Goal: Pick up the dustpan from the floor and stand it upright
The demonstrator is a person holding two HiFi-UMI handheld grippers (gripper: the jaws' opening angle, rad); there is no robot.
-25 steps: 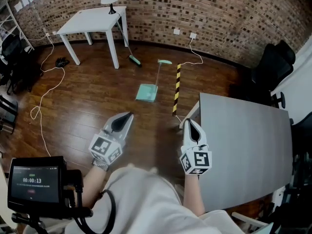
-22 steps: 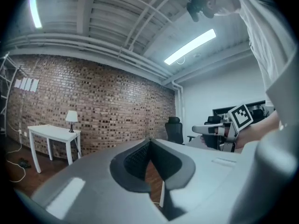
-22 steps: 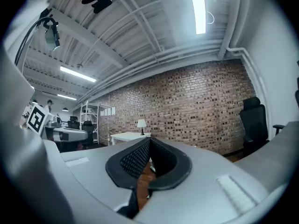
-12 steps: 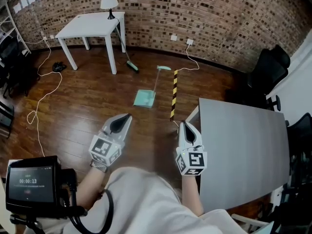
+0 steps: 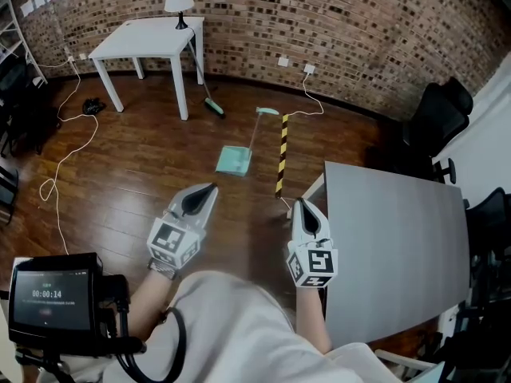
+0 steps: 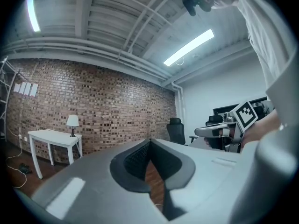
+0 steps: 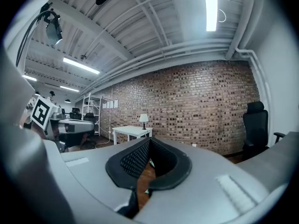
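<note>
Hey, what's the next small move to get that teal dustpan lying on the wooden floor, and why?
Probably walk forward toward the teal plastic dustpan. It lies flat on the dark wooden floor, well ahead of both grippers and likely out of reach. The left gripper and right gripper are shut and empty, so opening one can wait.

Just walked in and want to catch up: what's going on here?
A person holds a left hand-held gripper and a right hand-held gripper out in front, both shut and empty. The teal dustpan lies flat on the wood floor ahead of them, not yet picked up, beside a yellow-and-black striped strip. A broom leans against the white table beyond.
</note>
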